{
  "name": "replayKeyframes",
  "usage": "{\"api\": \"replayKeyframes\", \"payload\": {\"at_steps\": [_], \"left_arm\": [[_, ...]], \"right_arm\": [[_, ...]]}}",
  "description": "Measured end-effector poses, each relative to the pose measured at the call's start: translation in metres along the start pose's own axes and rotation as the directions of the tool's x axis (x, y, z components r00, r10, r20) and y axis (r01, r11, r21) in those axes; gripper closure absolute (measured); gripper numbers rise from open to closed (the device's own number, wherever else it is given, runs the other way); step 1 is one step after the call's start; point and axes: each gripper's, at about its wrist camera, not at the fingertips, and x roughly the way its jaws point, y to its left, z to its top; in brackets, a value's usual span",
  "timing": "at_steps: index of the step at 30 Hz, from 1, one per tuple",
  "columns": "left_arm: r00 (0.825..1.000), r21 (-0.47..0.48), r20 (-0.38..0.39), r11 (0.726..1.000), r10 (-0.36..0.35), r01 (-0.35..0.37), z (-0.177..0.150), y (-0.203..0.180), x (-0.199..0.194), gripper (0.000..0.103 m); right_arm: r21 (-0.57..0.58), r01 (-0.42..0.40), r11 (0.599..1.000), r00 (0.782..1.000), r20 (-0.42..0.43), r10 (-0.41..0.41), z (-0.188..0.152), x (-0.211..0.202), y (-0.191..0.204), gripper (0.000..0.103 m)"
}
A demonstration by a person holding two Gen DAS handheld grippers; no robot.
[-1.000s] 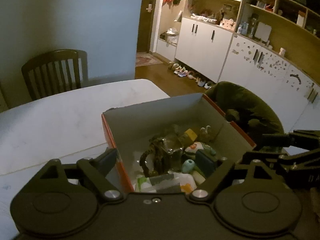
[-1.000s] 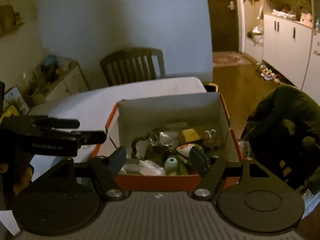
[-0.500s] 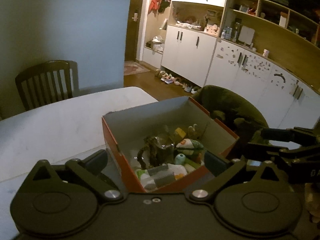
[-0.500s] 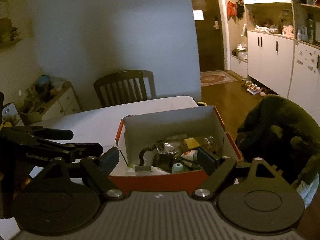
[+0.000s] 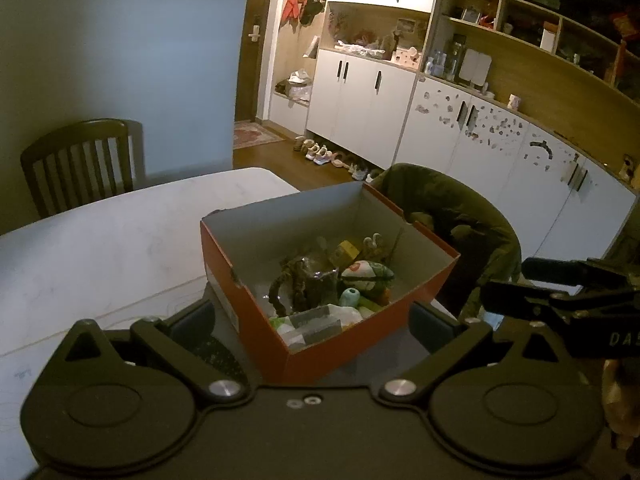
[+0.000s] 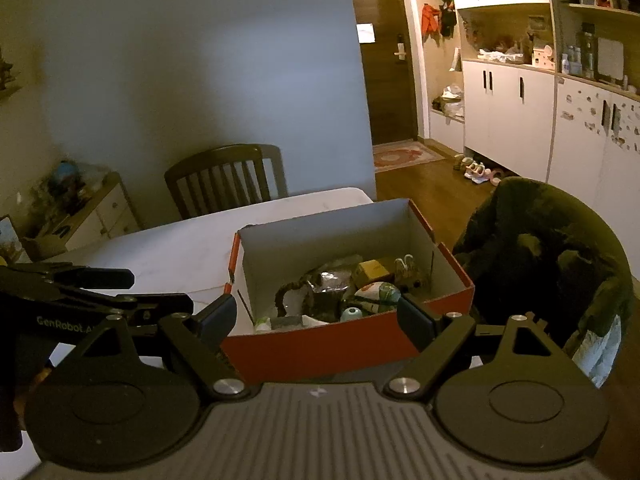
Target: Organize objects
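Both grippers spread wide, empty: left gripper (image 5: 312, 322), right gripper (image 6: 316, 314). Red box (image 6: 320, 344) of toys on tabletop (image 5: 100, 248) just ahead between fingers. Only right view shows "GenRobot" lettering; left view "DAS".

We see a white table (image 5: 100, 248) carrying an open red cardboard box (image 5: 260, 320) (grey inside) near its right edge, holding jumbled small items.

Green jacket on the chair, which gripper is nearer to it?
Right. The right gripper is beside the jacket, facing the box; the left gripper is farther off, at the box's opposite side.
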Motion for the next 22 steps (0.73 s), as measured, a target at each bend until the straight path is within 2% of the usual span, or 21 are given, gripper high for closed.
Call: {"api": "replayKeyframes", "payload": {"at_steps": [16, 22], "left_arm": [[1.000, 0.006, 0.001, 1.000, 0.021, -0.021, -0.010, 0.014, -0.012, 0.000], [0.999, -0.006, 0.005, 0.999, 0.050, -0.049, -0.016, 0.029, -0.018, 0.000]], "right_arm": [[0.027, 0.013, 1.000, 1.000, -0.023, -0.012, -0.013, -0.001, 0.017, 0.015], [0.007, -0.006, 1.000, 0.999, -0.041, 0.007, -0.014, 0.005, 0.030, 0.015]]}}
